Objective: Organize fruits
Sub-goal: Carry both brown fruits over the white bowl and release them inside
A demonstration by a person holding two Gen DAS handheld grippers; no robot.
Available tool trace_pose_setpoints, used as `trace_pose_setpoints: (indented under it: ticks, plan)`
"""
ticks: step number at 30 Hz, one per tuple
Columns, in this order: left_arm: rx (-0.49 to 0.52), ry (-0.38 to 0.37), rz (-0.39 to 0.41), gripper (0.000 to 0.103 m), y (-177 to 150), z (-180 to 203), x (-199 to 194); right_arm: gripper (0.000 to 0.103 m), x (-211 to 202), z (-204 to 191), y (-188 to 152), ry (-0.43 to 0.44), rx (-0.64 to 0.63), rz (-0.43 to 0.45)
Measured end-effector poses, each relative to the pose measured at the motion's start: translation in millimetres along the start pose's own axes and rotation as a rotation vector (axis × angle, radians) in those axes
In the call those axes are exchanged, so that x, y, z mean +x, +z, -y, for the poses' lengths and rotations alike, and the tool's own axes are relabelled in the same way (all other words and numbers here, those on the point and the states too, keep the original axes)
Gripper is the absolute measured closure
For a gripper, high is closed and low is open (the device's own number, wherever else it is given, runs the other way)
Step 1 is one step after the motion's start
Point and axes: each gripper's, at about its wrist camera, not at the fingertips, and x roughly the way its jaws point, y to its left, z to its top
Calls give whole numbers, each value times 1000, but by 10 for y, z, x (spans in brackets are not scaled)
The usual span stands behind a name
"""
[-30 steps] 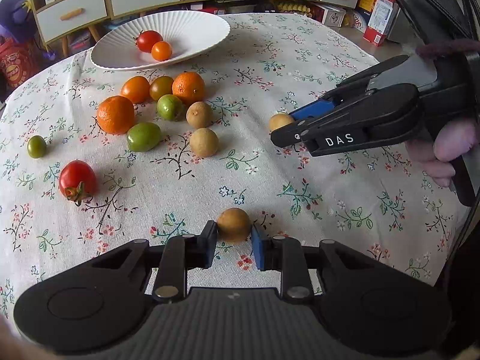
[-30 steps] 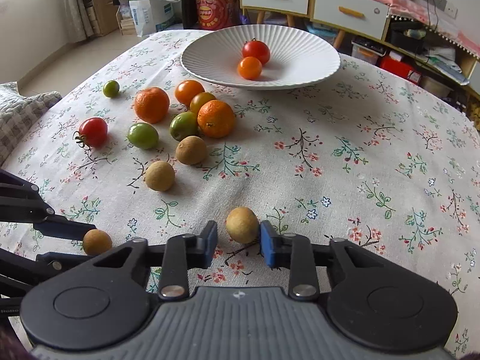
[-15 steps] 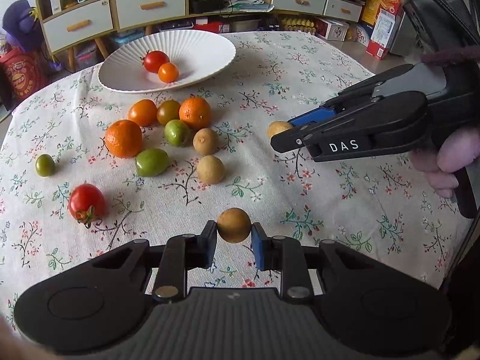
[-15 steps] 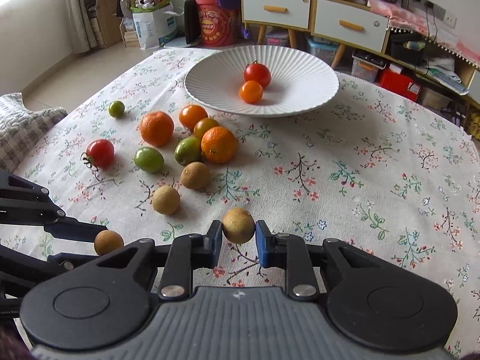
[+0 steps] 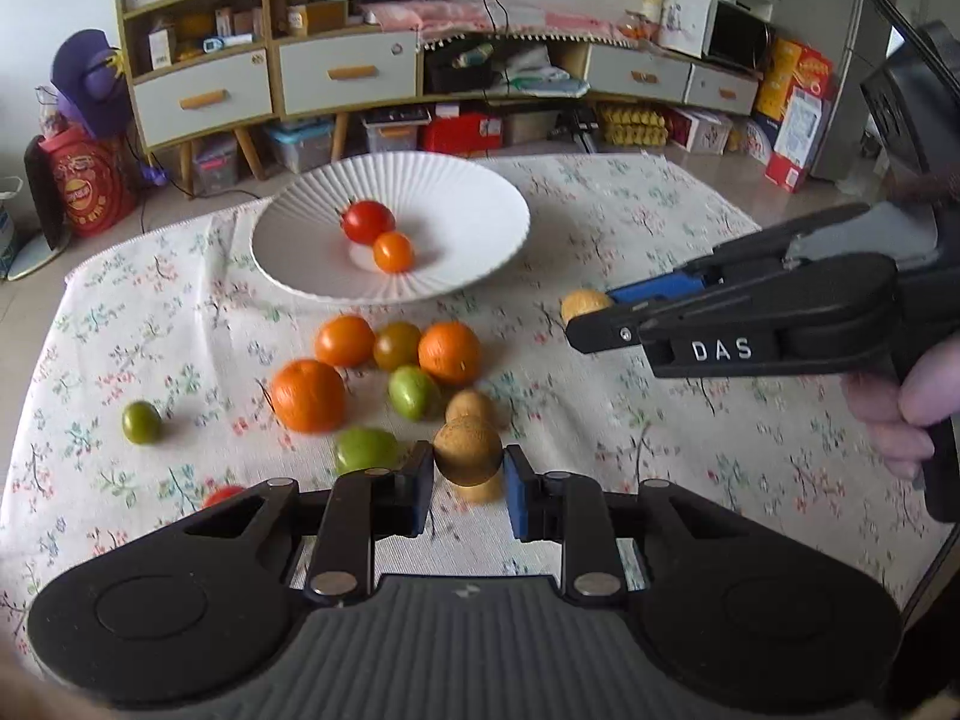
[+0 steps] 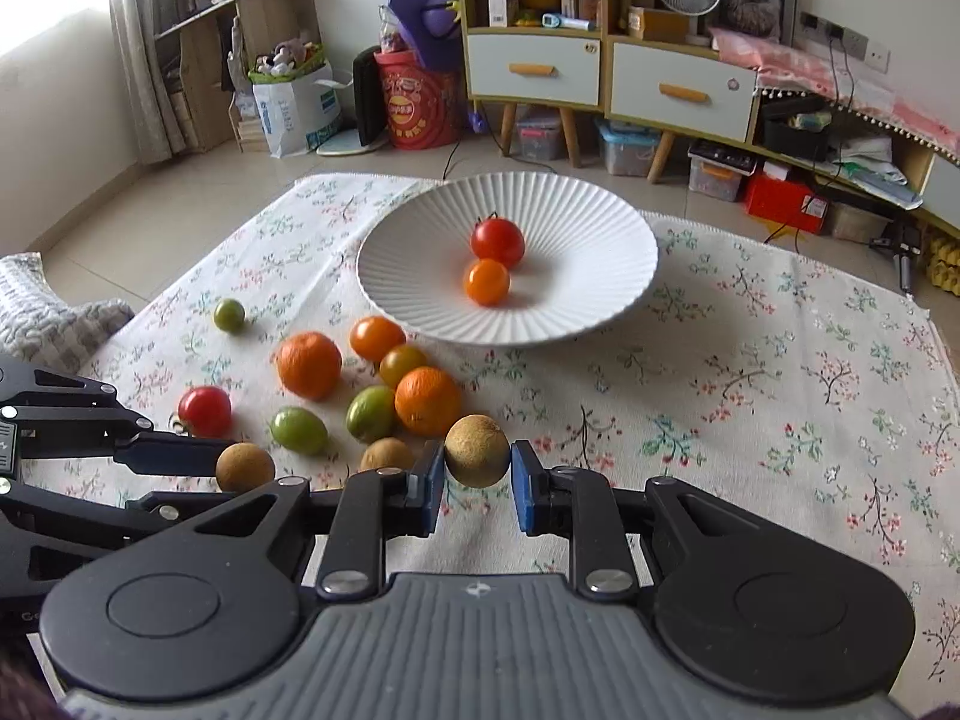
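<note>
Both grippers have lifted clear of the floral tablecloth (image 6: 750,396) and swung toward the white plate (image 6: 600,300) at its far edge, which holds 2 tomatoes. Left gripper (image 5: 468,483) pinches 1 brown longan (image 5: 467,450); right gripper (image 6: 477,483) pinches another longan (image 6: 477,450). Carrying looks underway; next, probably, lowering over the plate and releasing.

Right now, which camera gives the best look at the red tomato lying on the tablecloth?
The right wrist view: there the red tomato lies fully visible on the tablecloth. In the left wrist view only its top peeks above the left gripper, which blocks the rest.
</note>
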Motion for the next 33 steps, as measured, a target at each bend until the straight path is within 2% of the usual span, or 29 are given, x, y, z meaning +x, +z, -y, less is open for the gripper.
trace_pose_setpoints:
  ticks: [9,23,33]
  plan:
    - [-31,54,60,81,276,-67,136,82,93,34,191,-8,44,36]
    - [-25,136,106,81,599,-122,532,82,312,199,432,-25,134,61]
    - [-59,176,73,81,730,-254,881,82,562,262,513,-22,181,49]
